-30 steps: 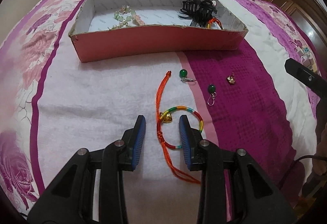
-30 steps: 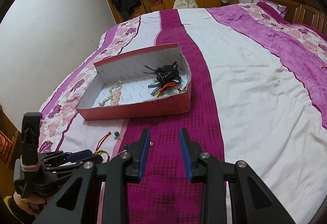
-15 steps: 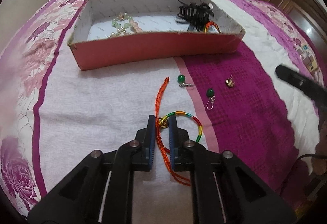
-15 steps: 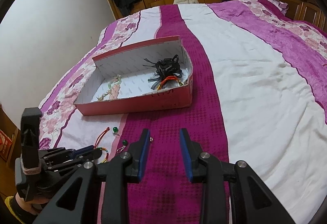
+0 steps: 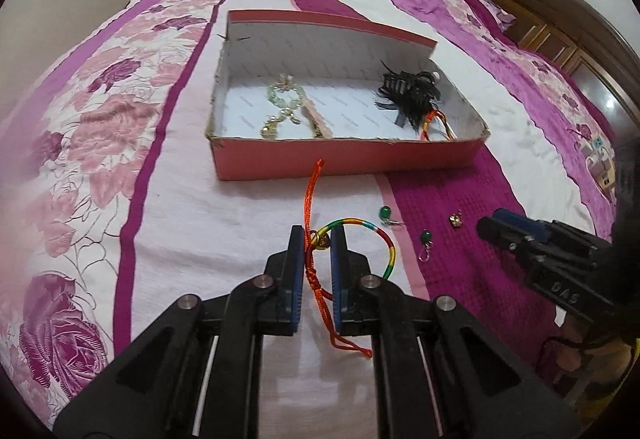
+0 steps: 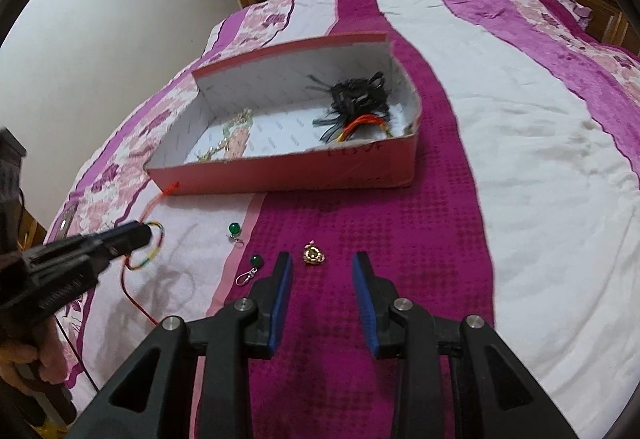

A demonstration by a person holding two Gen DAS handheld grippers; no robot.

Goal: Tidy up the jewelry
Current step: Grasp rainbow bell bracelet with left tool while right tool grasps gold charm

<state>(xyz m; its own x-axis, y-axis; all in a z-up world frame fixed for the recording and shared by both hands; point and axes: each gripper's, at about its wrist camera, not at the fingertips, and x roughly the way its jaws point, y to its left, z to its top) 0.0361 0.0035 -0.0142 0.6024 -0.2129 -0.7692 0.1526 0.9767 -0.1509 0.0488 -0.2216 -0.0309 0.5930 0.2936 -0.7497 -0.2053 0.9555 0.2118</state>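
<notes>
left wrist view: braided bracelet pinched at its knot, small pieces waiting

left wrist view, from the left: the bed (image 5: 100, 143) under a floral purple and white bedspread carries everything. the left tongs (image 5: 317, 239) have narrowed onto the rainbow braided bracelet (image 5: 384, 239), with the red cord and the little gold charm (image 5: 321, 241) caught between the blue pads; a small gap shows beside the cord, so how firm the hold is cannot be told. the bracelet's loop bulges out to the right of the pads and its red cord tail (image 5: 311, 191) runs up toward the pink cardboard box (image 5: 344, 159).

this bracelet looks light, limp and soft. it will drape and swing once lifted, and a thin cord can slide out of flat pads. the knotted section by the charm is the thickest and best place to pinch.

inside the box lie a pale green bead bracelet (image 5: 286, 99) at the left and a black hair claw (image 5: 408, 91) at the right, with orange cords beside it.

further right on the bedspread, two green bead earrings (image 5: 384, 213) (image 5: 425, 237) lie apart from each other, then a gold pendant (image 5: 455, 219). all three are tiny, hard and probably slippery, and they press into soft fabric, so each wants a pinch across its body rather than its wire hook.

in the right wrist view, the right tongs (image 6: 322, 259) stand wide apart and hold nothing, just short of the pendant.
</notes>
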